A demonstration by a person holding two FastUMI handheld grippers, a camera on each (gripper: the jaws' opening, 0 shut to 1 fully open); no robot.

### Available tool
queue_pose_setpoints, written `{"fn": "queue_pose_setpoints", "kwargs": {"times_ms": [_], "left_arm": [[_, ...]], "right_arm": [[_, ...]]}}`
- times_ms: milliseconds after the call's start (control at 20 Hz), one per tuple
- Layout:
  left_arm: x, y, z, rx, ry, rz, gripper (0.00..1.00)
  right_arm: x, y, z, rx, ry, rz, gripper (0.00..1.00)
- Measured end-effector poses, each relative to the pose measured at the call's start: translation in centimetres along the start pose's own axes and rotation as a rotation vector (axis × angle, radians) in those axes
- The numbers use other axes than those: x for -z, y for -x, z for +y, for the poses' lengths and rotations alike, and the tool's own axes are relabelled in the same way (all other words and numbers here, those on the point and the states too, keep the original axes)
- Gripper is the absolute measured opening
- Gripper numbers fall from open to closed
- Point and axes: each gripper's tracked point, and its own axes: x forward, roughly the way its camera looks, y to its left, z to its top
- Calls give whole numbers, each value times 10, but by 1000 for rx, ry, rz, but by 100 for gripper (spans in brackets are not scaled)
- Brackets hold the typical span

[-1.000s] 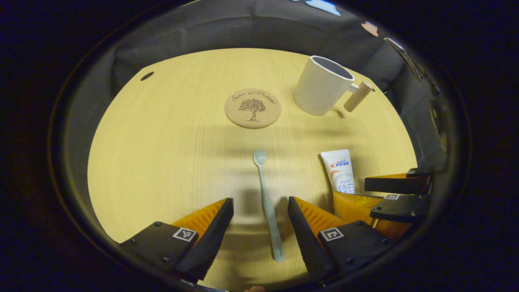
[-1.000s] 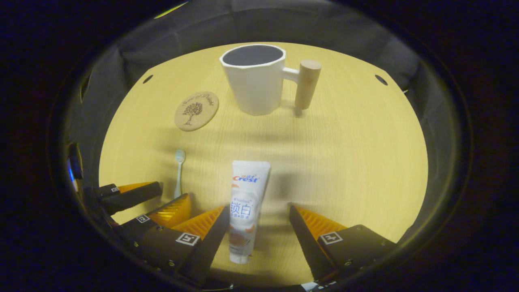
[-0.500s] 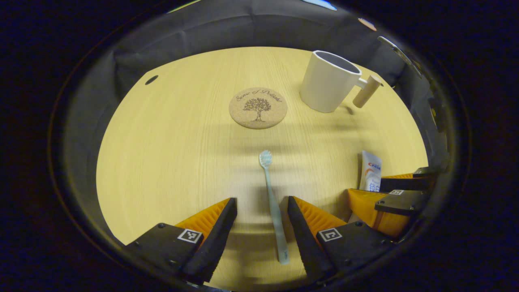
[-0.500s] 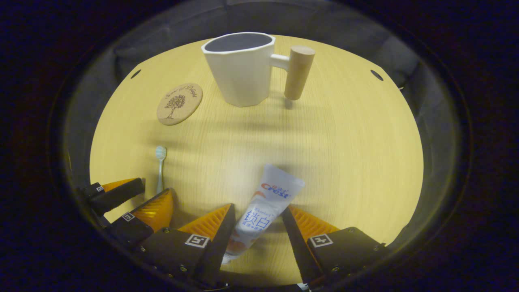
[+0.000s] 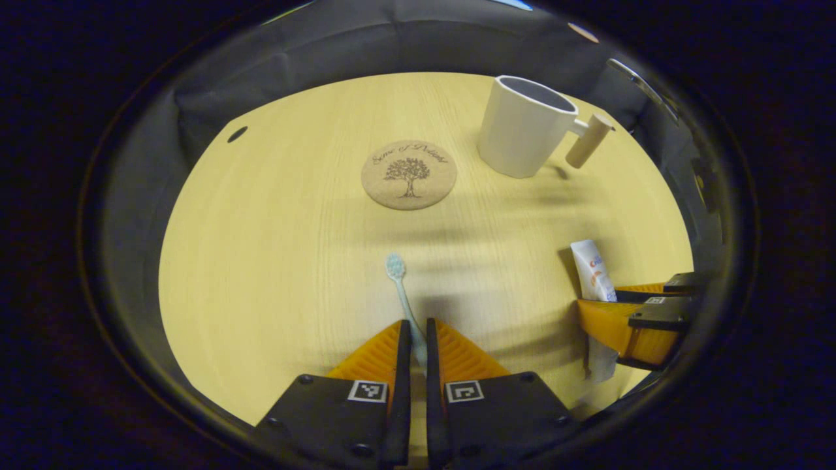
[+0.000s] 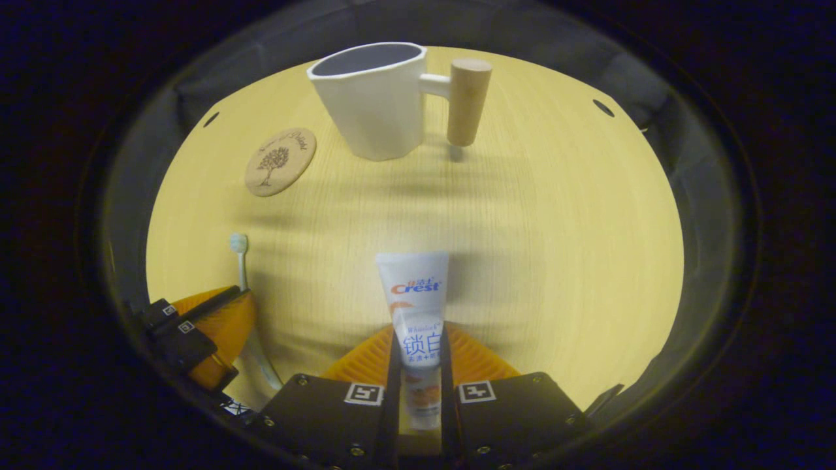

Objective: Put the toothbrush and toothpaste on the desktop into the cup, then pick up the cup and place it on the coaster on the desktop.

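1. in the left gripper view, the left gripper point(image 5: 413, 343) has its two fingers drawn in narrow on the handle of the toothbrush point(image 5: 403, 294), one finger pressing each side.
2. the brush head points away toward the far side of the desktop point(image 5: 274, 228), leaning a little to the left; whether the handle end rests on the wood or is raised cannot be told.
3. in the right gripper view, the right gripper point(image 6: 418, 356) is clamped narrow on the toothpaste point(image 6: 416, 307), both fingers against the lower half of the tube.
4. the flat crimped end of the tube points toward the far side, and its cap end sits low between the fingers.
5. the cup point(image 6: 369, 98) stands upright at the far side of the desktop, open mouth up, with its wooden handle point(image 6: 467, 101) sticking out to the right; its inside looks dark.
6. the coaster point(image 5: 409, 174), a round cork disc with a tree print, lies flat to the left of the cup, apart from it.
7. in the left gripper view the right gripper shows at the right edge with the tube in it; in the right gripper view the left gripper shows at the lower left with the brush head above it.
8. toothbrush and toothpaste are both on the near side, well apart from the cup.
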Motion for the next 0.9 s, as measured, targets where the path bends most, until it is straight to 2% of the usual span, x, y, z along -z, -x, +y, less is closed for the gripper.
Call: {"fn": "queue_pose_setpoints", "kwargs": {"times_ms": [100, 150, 200, 450, 550, 600, 900], "left_arm": [[-4, 0, 0, 4, 2, -12, 19], [0, 1, 0, 4, 15, -6, 14], [-1, 2, 0, 10, 12, -18, 10], [1, 3, 0, 18, 3, -21, 10], [0, 6, 2, 18, 3, -38, 7], [-2, 9, 4, 15, 1, -50, 10], [-15, 24, 7, -5, -38, -113, 10]], "right_arm": [[0, 0, 0, -13, -16, -3, 27], [-1, 3, -2, -17, -33, -6, 27], [-1, 2, 0, -29, -49, -9, 18], [-1, 6, -3, -55, -77, -19, 18], [-7, 12, -2, -77, -98, -48, 18], [-10, 16, -2, -89, -112, -63, 18], [-35, 47, -4, -141, -180, -144, 18]]}}
